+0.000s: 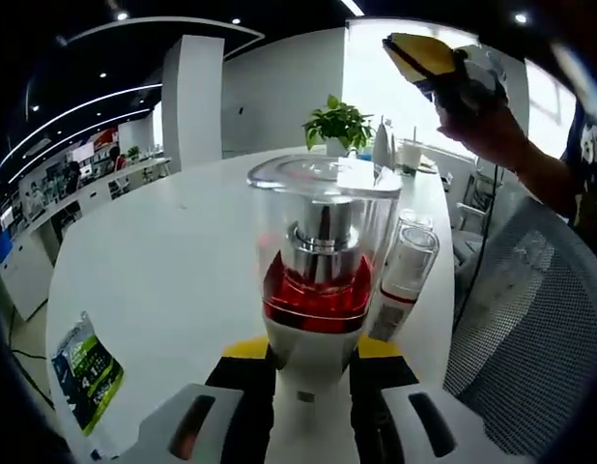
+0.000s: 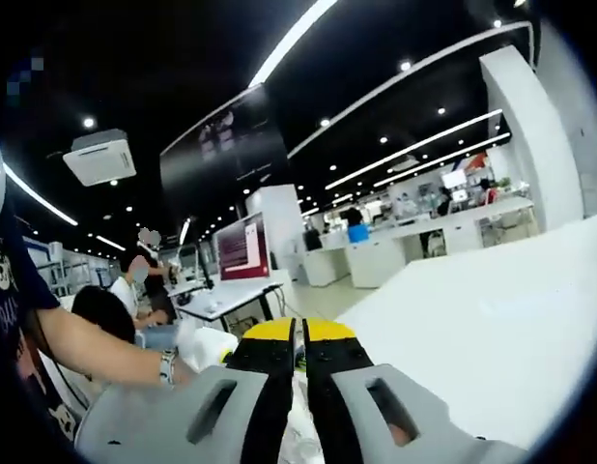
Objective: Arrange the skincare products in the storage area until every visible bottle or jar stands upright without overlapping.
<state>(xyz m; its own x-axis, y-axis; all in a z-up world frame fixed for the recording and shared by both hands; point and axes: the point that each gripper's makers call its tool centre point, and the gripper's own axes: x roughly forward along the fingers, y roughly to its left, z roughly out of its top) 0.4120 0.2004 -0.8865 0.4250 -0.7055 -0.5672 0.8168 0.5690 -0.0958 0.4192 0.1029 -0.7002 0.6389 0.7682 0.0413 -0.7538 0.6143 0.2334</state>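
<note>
The left gripper (image 1: 308, 372) had its jaws pinching the white base of a clear-capped red skincare bottle (image 1: 318, 266), upright on the white table (image 1: 173, 261), a smaller pump bottle (image 1: 407, 266) just beside it. It looked hard, glossy and top-heavy; low on the base seemed the safest hold. The right gripper (image 2: 300, 353) was raised, jaws nearly pressed together.

You've got two skincare bottles on the table (image 1: 163, 280): one red jar with clear cap (image 1: 318, 261) and one slim pump bottle (image 1: 407, 266), plus one leaflet (image 1: 86, 372) and one potted plant (image 1: 339, 124).
</note>
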